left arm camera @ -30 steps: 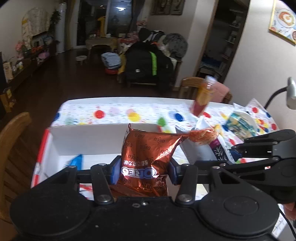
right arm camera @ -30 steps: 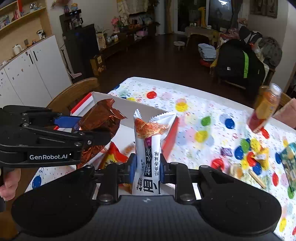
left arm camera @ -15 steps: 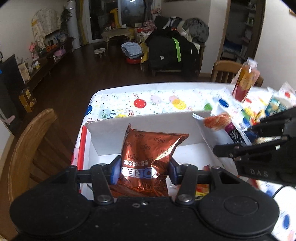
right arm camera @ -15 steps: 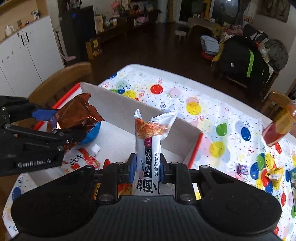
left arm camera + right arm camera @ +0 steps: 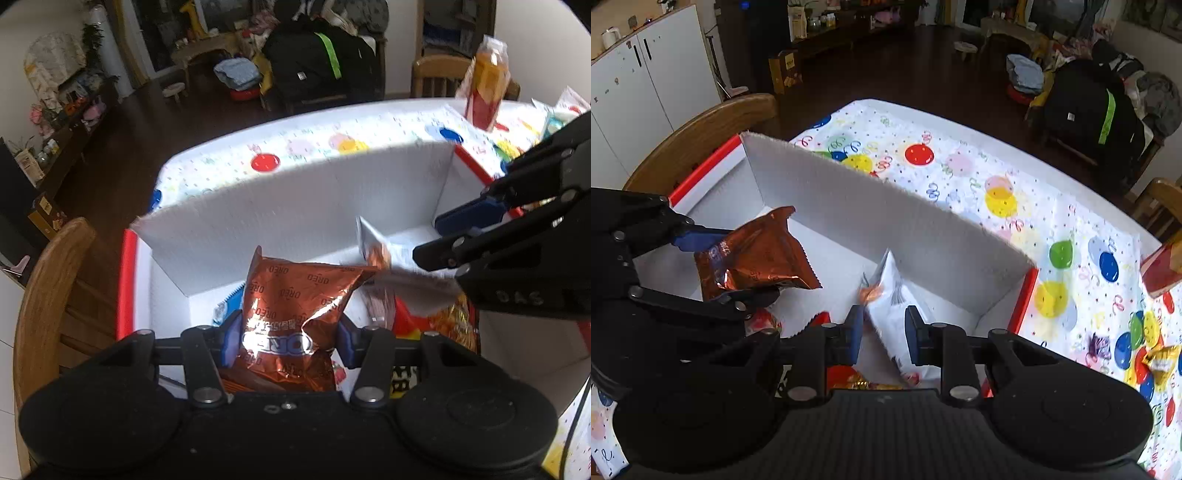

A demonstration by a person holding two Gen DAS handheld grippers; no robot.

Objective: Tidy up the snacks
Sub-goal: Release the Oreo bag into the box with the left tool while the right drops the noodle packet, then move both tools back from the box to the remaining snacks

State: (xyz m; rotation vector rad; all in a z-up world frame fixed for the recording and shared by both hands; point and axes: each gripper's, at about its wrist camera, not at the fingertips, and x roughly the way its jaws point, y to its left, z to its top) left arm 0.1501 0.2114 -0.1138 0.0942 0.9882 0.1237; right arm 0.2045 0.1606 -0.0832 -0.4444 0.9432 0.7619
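Note:
My left gripper (image 5: 286,343) is shut on a copper Oreo bag (image 5: 291,306), which it holds upright over the near left part of a white box with red edges (image 5: 295,192). The right wrist view shows the same Oreo bag (image 5: 757,254) in the left gripper (image 5: 735,266), above the box (image 5: 886,221). My right gripper (image 5: 884,332) is shut on a white snack packet (image 5: 894,291). The packet is blurred, and its top leans left, low inside the box. In the left wrist view the right gripper (image 5: 436,238) reaches in from the right over that packet (image 5: 399,269).
Red and orange snack packets (image 5: 443,321) lie on the box floor. A dotted tablecloth (image 5: 997,184) covers the table, with loose sweets (image 5: 1160,362) at the right. An orange drink bottle (image 5: 484,92) stands at the far right. A wooden chair (image 5: 44,302) sits left of the box.
Both grippers have come down over and into the box with their snacks. The white packet stood upright between the right fingers; now it leans left and sits lower.

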